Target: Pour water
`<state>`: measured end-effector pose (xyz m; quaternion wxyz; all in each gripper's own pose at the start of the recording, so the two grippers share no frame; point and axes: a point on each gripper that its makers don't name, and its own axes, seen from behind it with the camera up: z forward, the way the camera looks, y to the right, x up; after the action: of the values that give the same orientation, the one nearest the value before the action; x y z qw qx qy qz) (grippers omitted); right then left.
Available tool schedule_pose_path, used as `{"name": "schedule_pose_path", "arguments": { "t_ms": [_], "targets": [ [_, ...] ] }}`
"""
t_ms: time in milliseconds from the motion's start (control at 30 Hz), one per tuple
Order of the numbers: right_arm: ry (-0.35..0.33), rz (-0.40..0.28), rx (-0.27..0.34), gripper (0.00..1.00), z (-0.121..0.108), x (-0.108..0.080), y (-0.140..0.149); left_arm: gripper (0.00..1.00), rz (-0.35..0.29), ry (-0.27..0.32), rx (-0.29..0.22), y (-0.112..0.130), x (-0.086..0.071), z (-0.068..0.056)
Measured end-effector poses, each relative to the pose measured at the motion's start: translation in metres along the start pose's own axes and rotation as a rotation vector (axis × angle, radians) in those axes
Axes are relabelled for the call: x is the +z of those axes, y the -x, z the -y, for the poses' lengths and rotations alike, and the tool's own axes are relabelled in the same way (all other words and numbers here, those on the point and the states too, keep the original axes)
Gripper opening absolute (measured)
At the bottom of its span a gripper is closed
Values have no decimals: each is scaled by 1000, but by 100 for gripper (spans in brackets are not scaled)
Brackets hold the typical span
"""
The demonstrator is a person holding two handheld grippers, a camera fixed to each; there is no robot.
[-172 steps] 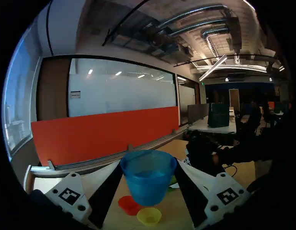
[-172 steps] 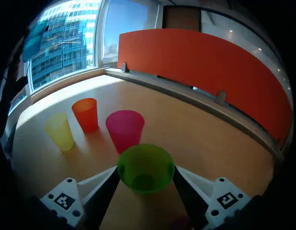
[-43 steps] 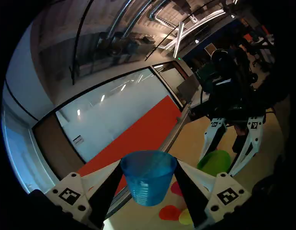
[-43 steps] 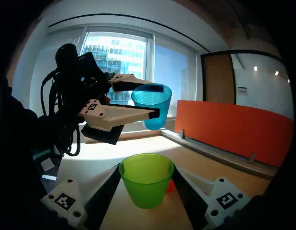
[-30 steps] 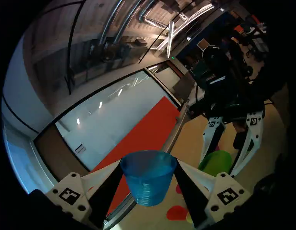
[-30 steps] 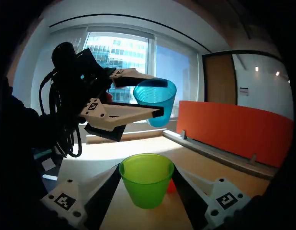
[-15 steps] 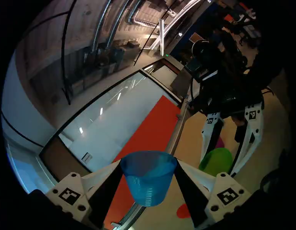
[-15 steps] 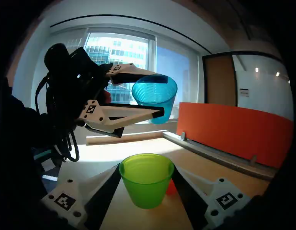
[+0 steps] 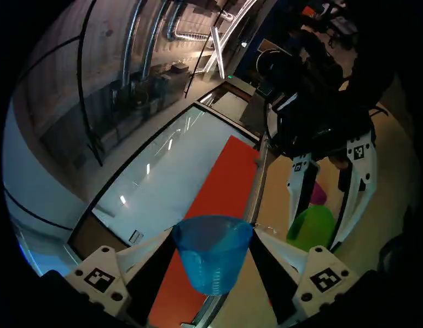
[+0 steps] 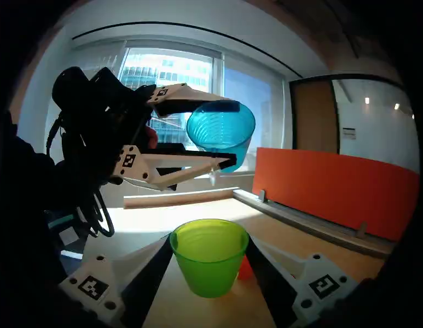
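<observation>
- Upper left to centre of the right gripper view: the left gripper [image 10: 233,132] had both fingers clamped on the blue cup [image 10: 214,128]. The cup's long axis was tipped far over, with its mouth turned toward the camera.
- Lower centre: the right gripper [image 10: 209,245] was clamped on the upright green cup [image 10: 209,268], which sat below the blue cup's low lip with open air between them. A pale drop seemed to hang there, too small to be sure of.
- Right: a red cup [image 10: 244,268] stood just behind the green cup, and an orange panel [image 10: 342,186] ran beyond it. Neither blocked the pour.
</observation>
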<state>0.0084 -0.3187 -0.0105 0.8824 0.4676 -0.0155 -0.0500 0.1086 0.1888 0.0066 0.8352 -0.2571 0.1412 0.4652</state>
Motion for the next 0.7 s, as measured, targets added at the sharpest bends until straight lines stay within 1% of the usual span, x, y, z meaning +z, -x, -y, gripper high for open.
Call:
{"name": "schedule_pose_path", "arguments": {
  "t_ms": [300,467,700],
  "targets": [
    [2,-3,-1,92,-2,0,-1,88,0,-7,31,-3,-2,0],
    [3,-5,-3,92,-3,0,-2,88,-2,-7,51,-6,-1,-2],
    [5,-5,-6,92,-4,-1,-3,88,-5,-7,81,-9,1,-1]
  ]
}}
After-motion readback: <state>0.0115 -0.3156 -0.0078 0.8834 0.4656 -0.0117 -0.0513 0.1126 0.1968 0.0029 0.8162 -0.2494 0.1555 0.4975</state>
